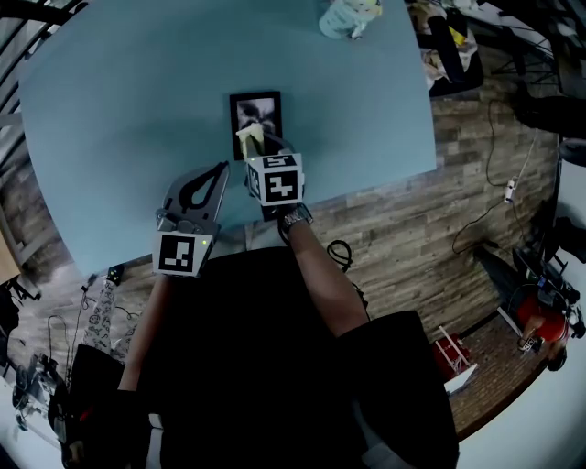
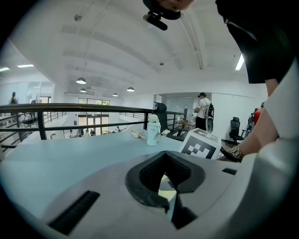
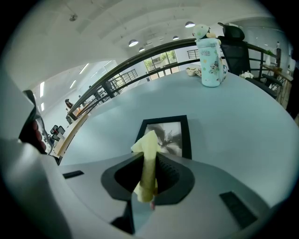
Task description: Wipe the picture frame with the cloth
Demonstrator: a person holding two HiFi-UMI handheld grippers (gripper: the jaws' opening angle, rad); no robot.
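Note:
A black picture frame (image 1: 255,112) with a grey photo lies flat on the blue table (image 1: 110,119). My right gripper (image 1: 260,148) is shut on a folded pale yellow cloth (image 1: 249,138). The cloth's tip hangs over the frame's near edge. In the right gripper view the cloth (image 3: 147,161) stands up between the jaws of the right gripper (image 3: 150,156), in front of the frame (image 3: 180,135); I cannot tell whether it touches. My left gripper (image 1: 220,171) is to the left of the frame over bare table. It is shut on nothing, as the left gripper (image 2: 164,158) also shows in its own view.
A pale bottle with a toy on top (image 1: 348,16) stands at the table's far edge, also seen as the bottle (image 3: 210,60) and the bottle (image 2: 153,130). Beyond the table's right edge lie wood floor, cables (image 1: 494,183) and a chair (image 1: 453,50). A railing (image 2: 70,112) runs behind.

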